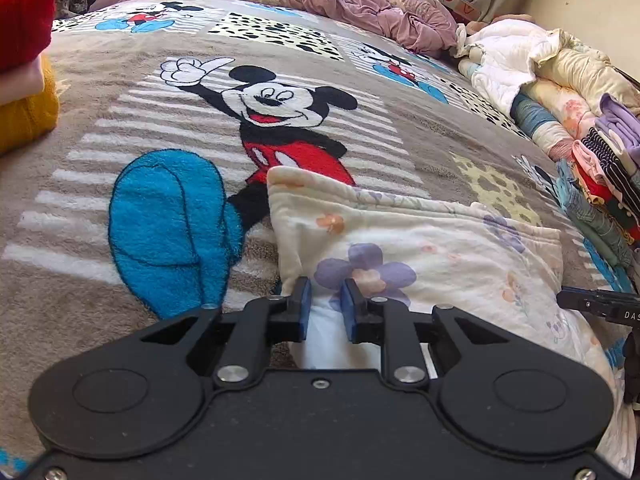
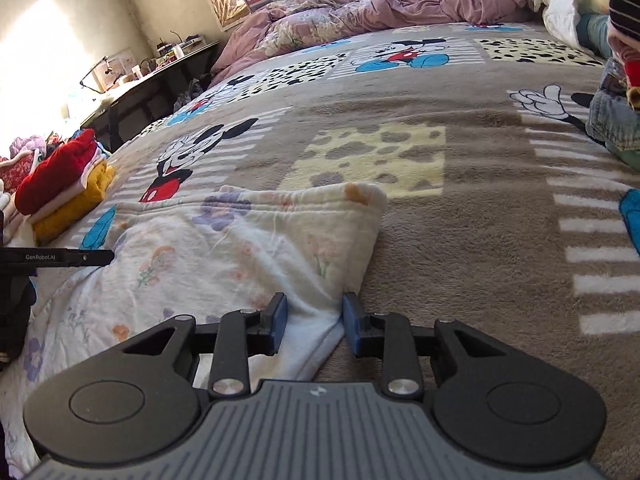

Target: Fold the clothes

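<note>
on the left side of the bed [image 1: 100, 208], near its edge, a small stack of folded clothes [image 2: 64, 188] sits with a red knit on top, pale pink under it and mustard yellow at the bottom. next along, the left tool [image 1: 326, 306] has its blue pads [image 1: 305, 308] parted, with a fold of the floral garment [image 1: 420, 248] rising between them; the pads stand beside the cloth and it is hard to tell if they press it. the garment, cream with purple and orange flowers, lies flat on the mickey mouse blanket [image 1: 280, 112] near the front edge of the bed, its far corners lying flat on the blanket. the right tool [image 2: 315, 318] is spread wide at the garment's right near corner, one pad [image 2: 279, 316] over the cloth and the other on the blanket just beside the hem. toward the right edge of the bed lies a row of unfolded clothes [image 1: 600, 168], and a rumpled mauve quilt [image 2: 380, 8] fills the far end.
</note>
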The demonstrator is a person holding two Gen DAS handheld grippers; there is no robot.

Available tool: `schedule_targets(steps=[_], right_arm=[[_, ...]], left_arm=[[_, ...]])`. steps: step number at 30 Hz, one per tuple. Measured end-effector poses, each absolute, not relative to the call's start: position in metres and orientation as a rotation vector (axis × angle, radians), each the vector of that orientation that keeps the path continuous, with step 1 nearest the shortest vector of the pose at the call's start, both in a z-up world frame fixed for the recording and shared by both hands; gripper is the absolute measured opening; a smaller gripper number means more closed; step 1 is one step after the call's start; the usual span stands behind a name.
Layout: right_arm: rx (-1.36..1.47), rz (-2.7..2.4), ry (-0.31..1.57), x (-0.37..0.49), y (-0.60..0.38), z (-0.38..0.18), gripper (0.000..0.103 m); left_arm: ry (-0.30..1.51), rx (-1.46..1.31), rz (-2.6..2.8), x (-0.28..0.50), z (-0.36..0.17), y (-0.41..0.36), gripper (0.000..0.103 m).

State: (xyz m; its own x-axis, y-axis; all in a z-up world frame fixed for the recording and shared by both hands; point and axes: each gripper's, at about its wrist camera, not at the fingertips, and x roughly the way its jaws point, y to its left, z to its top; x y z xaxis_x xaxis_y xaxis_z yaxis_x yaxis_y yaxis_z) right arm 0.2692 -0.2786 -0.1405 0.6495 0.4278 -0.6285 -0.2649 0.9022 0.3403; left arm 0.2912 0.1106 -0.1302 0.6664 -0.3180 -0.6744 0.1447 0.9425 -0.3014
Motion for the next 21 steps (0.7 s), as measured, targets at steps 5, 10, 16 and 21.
schedule_targets(steps=[5, 10, 16, 21], right_arm=[[0.188, 0.368, 0.727, 0.249, -0.275, -0.126, 0.030], [0.175, 0.389, 0.652, 0.203, -0.271, -0.104, 0.031], [0.148, 0.406, 0.693, 0.187, -0.255, -0.116, 0.030], [0.132, 0.415, 0.734, 0.176, -0.243, -0.129, 0.029]], left_arm=[[0.725, -0.246, -0.253, 0.265, -0.108, 0.115, 0.019], [0.661, -0.213, -0.242, 0.226, -0.087, 0.119, 0.019], [0.686, -0.152, -0.266, 0.189, -0.096, 0.110, 0.019], [0.770, -0.094, -0.222, 0.189, -0.130, 0.104, 0.021]])
